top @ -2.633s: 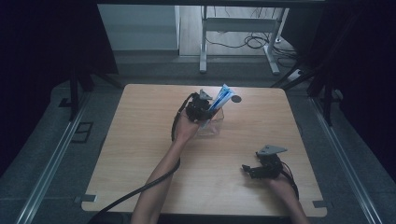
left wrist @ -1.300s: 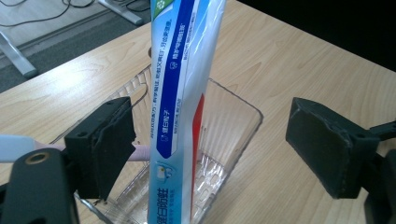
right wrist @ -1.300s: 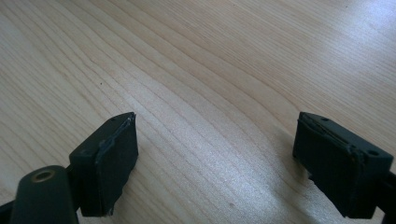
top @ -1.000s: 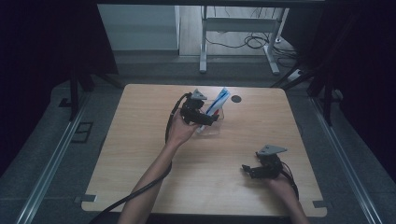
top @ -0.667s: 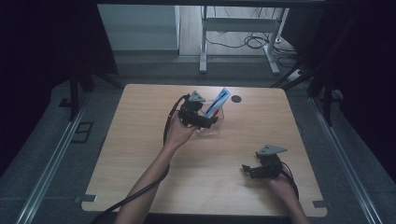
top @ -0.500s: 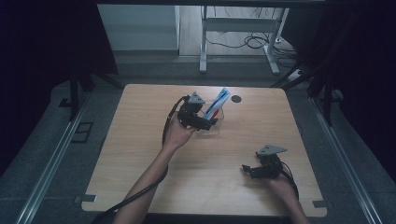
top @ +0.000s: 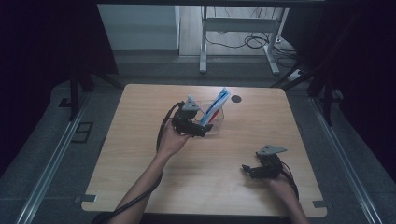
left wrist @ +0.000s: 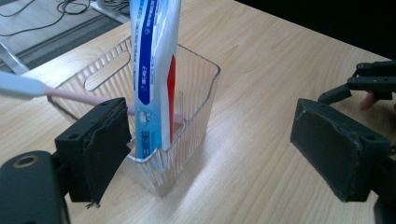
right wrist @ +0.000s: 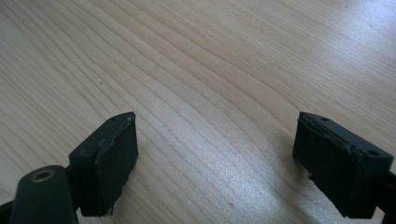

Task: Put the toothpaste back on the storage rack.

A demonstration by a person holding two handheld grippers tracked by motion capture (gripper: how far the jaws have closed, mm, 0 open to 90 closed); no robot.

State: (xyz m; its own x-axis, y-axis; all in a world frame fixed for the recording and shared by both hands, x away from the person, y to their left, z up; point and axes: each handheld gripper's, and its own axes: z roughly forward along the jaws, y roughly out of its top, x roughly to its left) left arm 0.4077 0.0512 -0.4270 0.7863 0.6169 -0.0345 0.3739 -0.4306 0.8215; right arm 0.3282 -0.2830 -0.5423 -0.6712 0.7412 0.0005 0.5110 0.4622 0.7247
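A clear ribbed plastic holder (left wrist: 175, 107) stands on the wooden table (top: 233, 154). A blue, white and red toothpaste tube (left wrist: 154, 70) leans upright inside it. A pink toothbrush (left wrist: 28, 86) with a white head lies in it too, poking out over the rim. My left gripper (left wrist: 212, 140) is open just in front of the holder, its left jaw beside the near corner, nothing between the jaws. In the high view the left gripper (top: 201, 129) sits at the holder (top: 215, 122) and tube (top: 217, 103). My right gripper (right wrist: 215, 149) is open over bare wood near the front right (top: 247, 170).
A small dark round spot (top: 236, 99) marks the table behind the holder. Beyond the far edge stands a metal desk frame (top: 238, 28) with cables on the floor. The right gripper (left wrist: 369, 84) shows far off in the left gripper view.
My left gripper has drawn back from the holder, toward the person and a little left. The tube stays leaning in the holder. The right gripper has not moved.
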